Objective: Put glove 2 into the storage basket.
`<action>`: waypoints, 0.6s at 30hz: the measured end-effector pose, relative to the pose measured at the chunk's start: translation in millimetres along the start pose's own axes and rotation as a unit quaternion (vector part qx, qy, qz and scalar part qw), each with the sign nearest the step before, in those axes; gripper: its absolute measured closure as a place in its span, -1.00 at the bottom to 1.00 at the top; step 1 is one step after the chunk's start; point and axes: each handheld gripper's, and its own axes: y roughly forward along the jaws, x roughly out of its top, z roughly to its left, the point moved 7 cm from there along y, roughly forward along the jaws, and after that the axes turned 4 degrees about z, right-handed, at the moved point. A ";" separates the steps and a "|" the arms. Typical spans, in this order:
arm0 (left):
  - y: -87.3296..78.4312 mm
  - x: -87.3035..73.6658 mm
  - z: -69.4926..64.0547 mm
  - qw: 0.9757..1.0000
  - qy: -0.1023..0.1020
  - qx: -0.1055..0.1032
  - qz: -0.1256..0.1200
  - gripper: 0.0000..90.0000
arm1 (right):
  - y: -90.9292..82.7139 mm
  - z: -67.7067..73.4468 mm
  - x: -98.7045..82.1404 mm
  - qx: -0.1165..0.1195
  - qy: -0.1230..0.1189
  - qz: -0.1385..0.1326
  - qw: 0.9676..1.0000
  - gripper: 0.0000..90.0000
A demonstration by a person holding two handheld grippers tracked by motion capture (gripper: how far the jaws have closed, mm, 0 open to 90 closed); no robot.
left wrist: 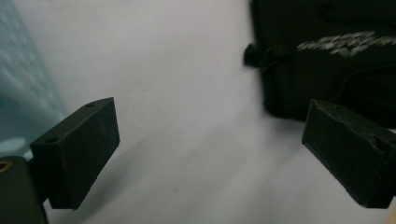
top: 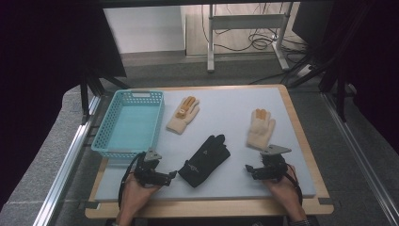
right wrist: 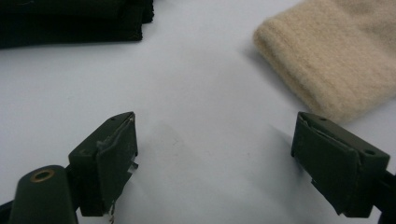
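Observation:
A black glove (top: 205, 159) lies in the middle of the pale mat near the front. Two cream knit gloves with orange fingers lie farther back, one (top: 183, 114) beside the basket and one (top: 261, 128) at the right. My left gripper (top: 172, 174) rests on the mat just left of the black glove (left wrist: 327, 56), open with nothing between its jaws. My right gripper (top: 248, 169) sits low on the mat in front of the right cream glove (right wrist: 334, 60), open and empty, its jaws pointing left toward the black glove (right wrist: 70, 21).
A light blue plastic basket (top: 129, 123) stands empty at the left back of the mat (top: 226, 106). The wooden table edge (top: 211, 208) runs along the front. A metal desk frame and cables (top: 249, 33) are on the floor beyond.

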 end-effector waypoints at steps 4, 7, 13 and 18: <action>-3.9 13.6 -14.0 1.000 0.015 -0.014 -0.005 -0.92 | 0.0 0.0 0.0 0.000 0.000 0.000 1.000 -0.69; -1.1 24.8 -26.4 0.999 0.029 -0.021 -0.001 -0.95 | 0.0 0.0 0.0 0.000 0.000 0.000 1.000 -0.69; 13.5 43.9 -51.7 0.997 0.056 -0.042 0.013 -0.99 | 0.0 0.0 0.0 0.000 0.000 0.000 1.000 -0.69; 31.4 56.7 -71.8 0.995 0.082 -0.040 0.031 -1.00 | -0.1 0.0 -0.1 0.000 0.000 0.000 1.000 -0.69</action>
